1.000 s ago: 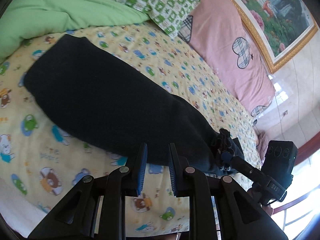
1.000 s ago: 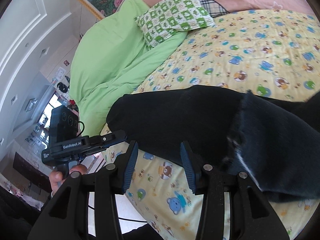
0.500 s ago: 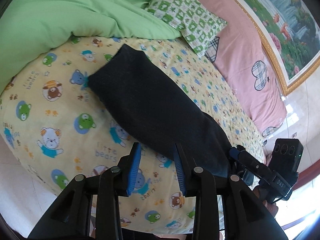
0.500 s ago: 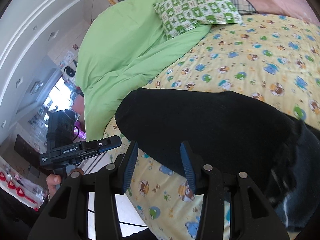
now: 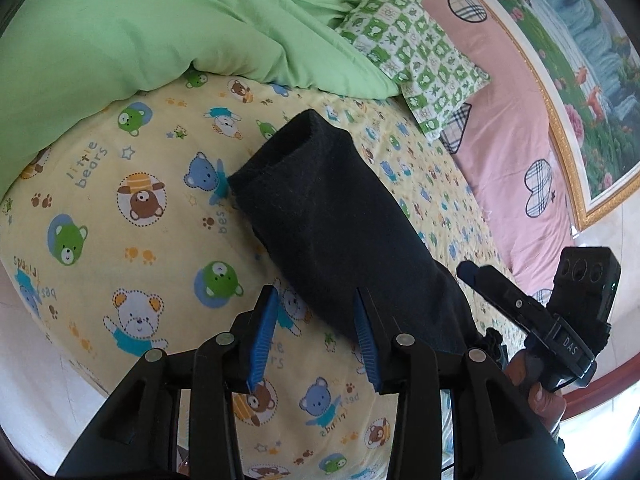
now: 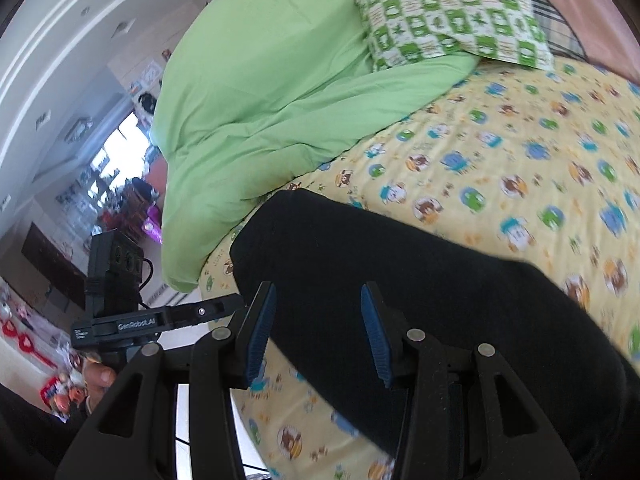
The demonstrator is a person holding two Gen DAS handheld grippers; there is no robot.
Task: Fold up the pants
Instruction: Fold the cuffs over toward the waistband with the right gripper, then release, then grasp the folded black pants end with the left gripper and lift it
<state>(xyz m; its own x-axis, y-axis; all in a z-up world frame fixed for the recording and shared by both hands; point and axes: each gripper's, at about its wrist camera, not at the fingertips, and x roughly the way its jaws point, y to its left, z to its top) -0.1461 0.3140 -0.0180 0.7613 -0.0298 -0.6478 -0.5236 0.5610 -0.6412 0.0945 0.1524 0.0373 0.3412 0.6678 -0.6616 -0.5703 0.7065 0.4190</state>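
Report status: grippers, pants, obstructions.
Left gripper open, empty. Right gripper open, empty, over pants. Black pants flat on bear-print sheet. Green duvet clear of them.

The bed (image 5: pixel 120 216) is seen from close above in both wrist views, from opposite ends. The black pants (image 5: pixel 340 232) (image 6: pixel 420 292) and green blanket (image 5: pixel 160 32) (image 6: pixel 272 92) are shared.
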